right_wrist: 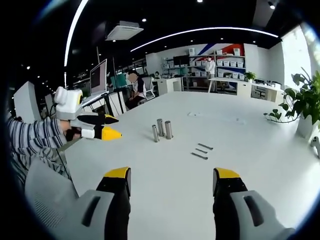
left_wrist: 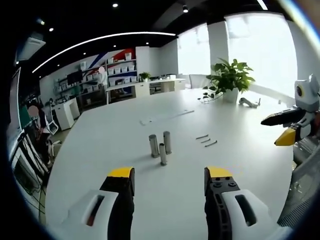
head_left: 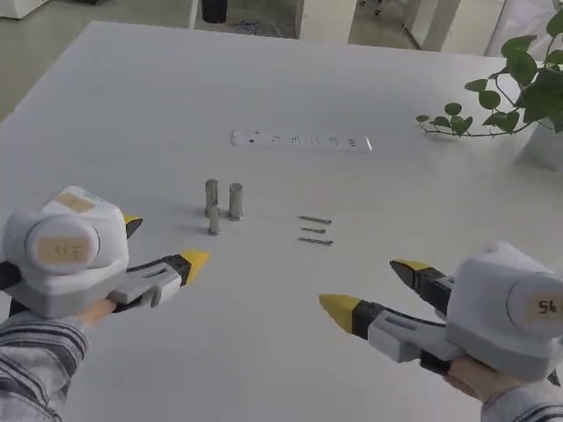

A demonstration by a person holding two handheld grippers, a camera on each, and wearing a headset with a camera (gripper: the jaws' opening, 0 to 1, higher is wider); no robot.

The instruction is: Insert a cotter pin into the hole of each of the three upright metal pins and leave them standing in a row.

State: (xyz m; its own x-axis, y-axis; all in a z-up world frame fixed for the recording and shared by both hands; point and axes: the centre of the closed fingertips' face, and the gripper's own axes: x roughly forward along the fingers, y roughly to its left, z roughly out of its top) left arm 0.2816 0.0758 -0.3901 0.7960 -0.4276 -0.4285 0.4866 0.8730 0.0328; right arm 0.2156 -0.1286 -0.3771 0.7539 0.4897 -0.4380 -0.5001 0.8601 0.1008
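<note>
Head view: left gripper [head_left: 164, 242] and right gripper [head_left: 373, 287] are spread wide and empty; three metal pins [head_left: 222, 204] stand clustered at 12 o'clock, with the cotter pins [head_left: 314, 230] lying at their 3 o'clock. Left gripper view: metal pins [left_wrist: 160, 145] stand at 12 o'clock beyond the spread jaws. Right gripper view: metal pins [right_wrist: 162, 129] at 12 o'clock, cotter pins [right_wrist: 201, 150] at 1 o'clock.

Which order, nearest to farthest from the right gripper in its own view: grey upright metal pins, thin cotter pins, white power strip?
1. Thin cotter pins, lying just ahead.
2. Grey upright metal pins, ahead to the left.
3. White power strip, farthest back.
</note>
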